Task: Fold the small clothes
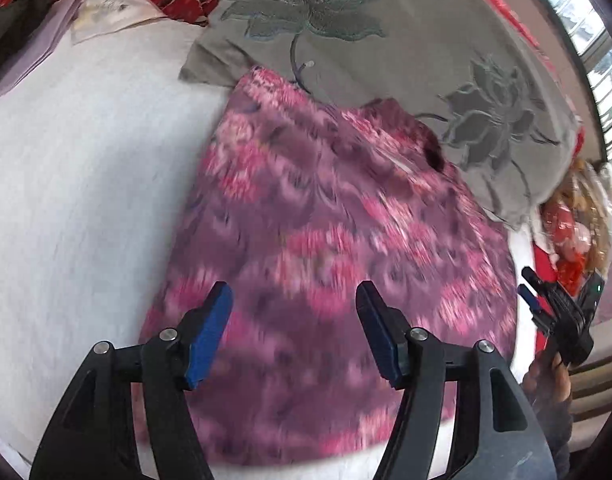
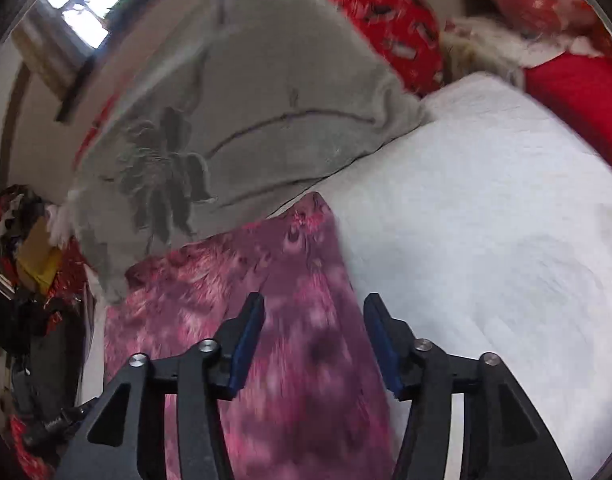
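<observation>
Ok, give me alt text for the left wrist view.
The open left gripper hovers over a pink and purple patterned garment spread on a white bedspread. A grey flowered pillow lies beyond it, and the right gripper shows at the right edge.

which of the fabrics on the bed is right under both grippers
The pink-purple floral garment: both open grippers, left and right, hover over it, while the grey flower-embroidered cushion lies beyond.

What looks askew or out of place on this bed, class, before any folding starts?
The pink floral garment lies crooked on the white bedspread, its far end riding up onto the grey flowered pillow. Both the left gripper and the right gripper are open above it. Nothing looks spilled or torn.
</observation>
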Demonstrator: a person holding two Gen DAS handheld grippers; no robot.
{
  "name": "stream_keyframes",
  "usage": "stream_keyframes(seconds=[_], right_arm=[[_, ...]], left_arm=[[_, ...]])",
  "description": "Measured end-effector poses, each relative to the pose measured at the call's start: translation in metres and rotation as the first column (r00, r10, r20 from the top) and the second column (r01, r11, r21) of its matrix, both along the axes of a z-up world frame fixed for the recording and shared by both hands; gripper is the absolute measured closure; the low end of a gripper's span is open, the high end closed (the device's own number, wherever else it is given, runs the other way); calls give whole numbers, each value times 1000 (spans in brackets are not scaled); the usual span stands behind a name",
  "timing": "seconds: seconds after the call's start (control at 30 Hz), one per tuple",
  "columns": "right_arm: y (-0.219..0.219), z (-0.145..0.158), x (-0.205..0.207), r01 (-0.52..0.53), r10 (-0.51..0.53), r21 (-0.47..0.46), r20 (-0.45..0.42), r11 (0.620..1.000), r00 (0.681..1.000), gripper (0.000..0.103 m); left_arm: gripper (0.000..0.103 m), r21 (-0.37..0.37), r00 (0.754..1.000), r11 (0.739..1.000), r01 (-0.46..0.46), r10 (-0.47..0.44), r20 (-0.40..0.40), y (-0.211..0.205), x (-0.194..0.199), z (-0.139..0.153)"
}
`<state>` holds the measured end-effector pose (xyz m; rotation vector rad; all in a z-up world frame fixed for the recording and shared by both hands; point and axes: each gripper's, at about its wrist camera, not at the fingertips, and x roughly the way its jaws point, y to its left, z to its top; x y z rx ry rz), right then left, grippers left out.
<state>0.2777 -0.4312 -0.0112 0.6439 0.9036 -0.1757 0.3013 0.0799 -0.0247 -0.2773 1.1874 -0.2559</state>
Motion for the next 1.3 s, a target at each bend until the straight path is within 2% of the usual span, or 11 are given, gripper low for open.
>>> stream_keyframes(seconds=[0.13,0.2,0.27,0.33,0.43,0.67,0.73,0.8,1.0,1.17,1.3], right_arm=[[6,-30,46,2,-5,-25,-104,1000,995,50],[8,-24,56,-31,31,-15,-37,999,999,95],[7,-9,58,-23,24,-22,46,999,999,98],[0,-8,55,16,-14,-44,54,999,998,98],[-8,-40,58,1,-7,-56,-108,998,994,98],[18,12,-4,-28,31,-21,160,999,987,80],[33,-1,-9,-75,79,-35,122,997,989,70],[42,-34,-2,-136,134,-48,-46,990,990,70],[40,6,-46,-80,86,-74,79,994,993,68],[50,-36,-74,-174,161,-133,-102,976,982,54],[54,-12,-102,-99,96,-164,-26,981,995,52]], left_arm=[[40,48,1000,999,16,-17,9,-14,35,-5],[40,91,999,996,17,-19,27,-17,49,-8],[40,109,1000,994,5,-6,12,-15,60,-18],[38,93,1000,996,-5,5,4,-14,67,-27],[35,140,1000,990,28,-29,6,-22,67,-21],[35,11,997,1000,7,-7,79,-2,10,1],[34,22,1000,1000,-1,1,12,0,6,-18],[34,56,1000,998,19,-20,13,-6,0,-24],[33,115,997,993,31,-39,64,5,-27,13],[30,107,999,994,17,-14,-30,24,-43,-27],[30,136,1000,990,27,-28,7,27,-61,-3]])
